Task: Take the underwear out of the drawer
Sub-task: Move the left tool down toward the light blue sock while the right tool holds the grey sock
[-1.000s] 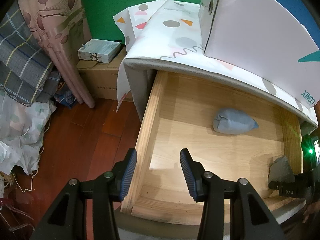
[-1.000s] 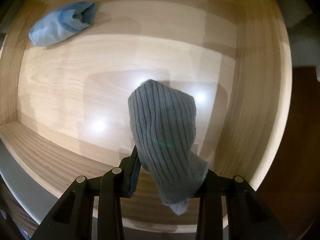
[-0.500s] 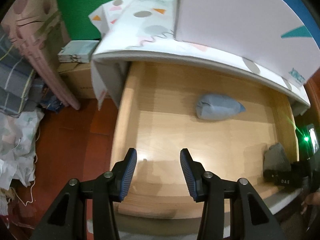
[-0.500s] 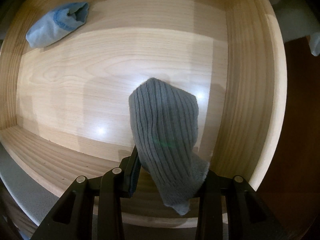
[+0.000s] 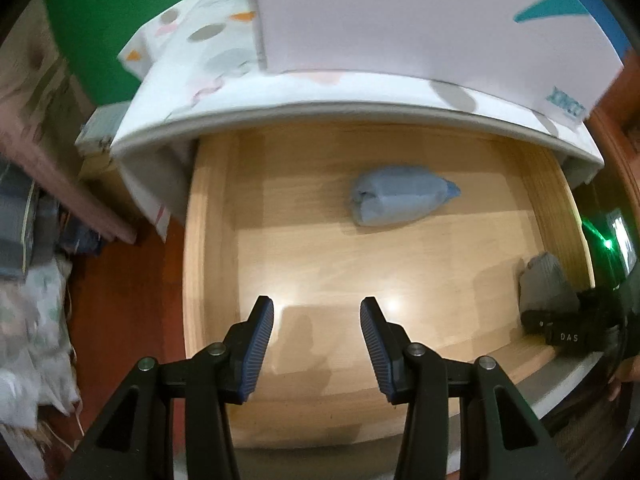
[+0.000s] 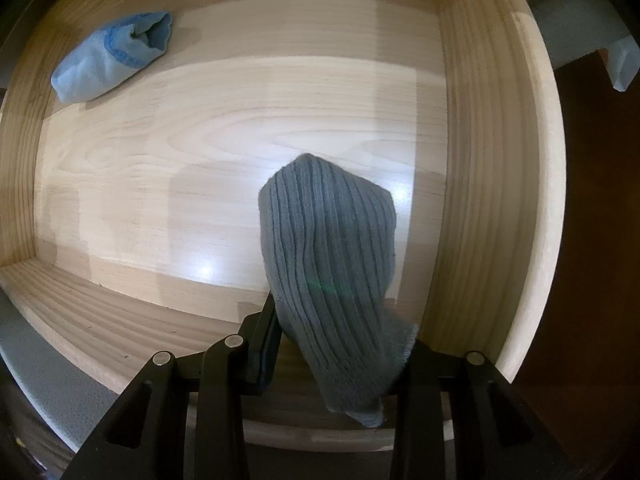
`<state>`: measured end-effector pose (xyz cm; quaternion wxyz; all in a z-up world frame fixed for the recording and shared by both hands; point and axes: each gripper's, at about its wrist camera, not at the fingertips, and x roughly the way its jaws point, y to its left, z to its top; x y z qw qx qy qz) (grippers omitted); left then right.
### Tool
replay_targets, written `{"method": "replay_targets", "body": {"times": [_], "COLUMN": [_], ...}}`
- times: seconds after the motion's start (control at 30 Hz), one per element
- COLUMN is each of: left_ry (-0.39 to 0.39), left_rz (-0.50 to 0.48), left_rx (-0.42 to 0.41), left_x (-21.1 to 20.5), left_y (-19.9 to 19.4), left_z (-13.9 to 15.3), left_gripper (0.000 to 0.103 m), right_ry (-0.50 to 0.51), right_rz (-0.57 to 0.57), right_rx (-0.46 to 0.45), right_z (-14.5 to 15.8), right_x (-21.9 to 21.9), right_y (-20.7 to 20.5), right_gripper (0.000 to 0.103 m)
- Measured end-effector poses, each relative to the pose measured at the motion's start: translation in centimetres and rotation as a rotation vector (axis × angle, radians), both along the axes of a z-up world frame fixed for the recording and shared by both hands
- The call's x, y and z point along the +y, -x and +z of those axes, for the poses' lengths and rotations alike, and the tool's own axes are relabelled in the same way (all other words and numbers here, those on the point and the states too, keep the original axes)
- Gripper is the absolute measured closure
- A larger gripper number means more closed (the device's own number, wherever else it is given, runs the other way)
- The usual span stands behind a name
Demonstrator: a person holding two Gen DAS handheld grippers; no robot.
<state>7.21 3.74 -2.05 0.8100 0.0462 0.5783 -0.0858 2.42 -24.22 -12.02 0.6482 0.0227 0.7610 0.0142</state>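
Note:
The wooden drawer (image 5: 208, 240) stands pulled out under a white patterned cabinet top. A rolled light-blue underwear (image 5: 400, 200) lies on the drawer floor toward the back; in the right wrist view the same blue roll (image 6: 112, 62) is at the upper left. My right gripper (image 6: 340, 320) is shut on a grey ribbed underwear (image 6: 332, 260), which hangs over the drawer's front right corner. In the left wrist view that grey piece (image 5: 544, 284) shows at the right edge. My left gripper (image 5: 317, 312) is open over the drawer's front, nothing between its fingers.
A white box (image 5: 420, 20) stands on the cabinet top. Left of the drawer are red-brown floorboards (image 5: 120, 300), a cardboard box (image 5: 96, 160), piled fabric (image 5: 28, 320) and a curtain. The drawer's right wall (image 6: 500, 160) is close to the grey piece.
My left gripper has swung to the right, from astride the drawer's left wall to over its floor. The right gripper kept hold of the grey underwear and shifted slightly.

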Motion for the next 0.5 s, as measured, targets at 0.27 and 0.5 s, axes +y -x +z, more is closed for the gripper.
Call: {"method": "replay_targets", "body": {"times": [0.27,0.5], "left_ry": [-0.076,-0.096], "left_rz": [-0.185,-0.361], "left_rx": [-0.036,-0.015], "left_x": [-2.5,-5.6], "left_y": [-1.6,-3.6], "left_z": [-0.5,-1.3], "left_gripper": [0.057,0.057], "right_ry": [-0.011,-0.028], "right_rz": [-0.009,-0.02], "right_rx": [-0.011,-0.017], "right_z": [0.1,0.2], "right_x": [-0.1,-0.7], "right_y": [0.1,0.4], "right_gripper": [0.071,0.071]}}
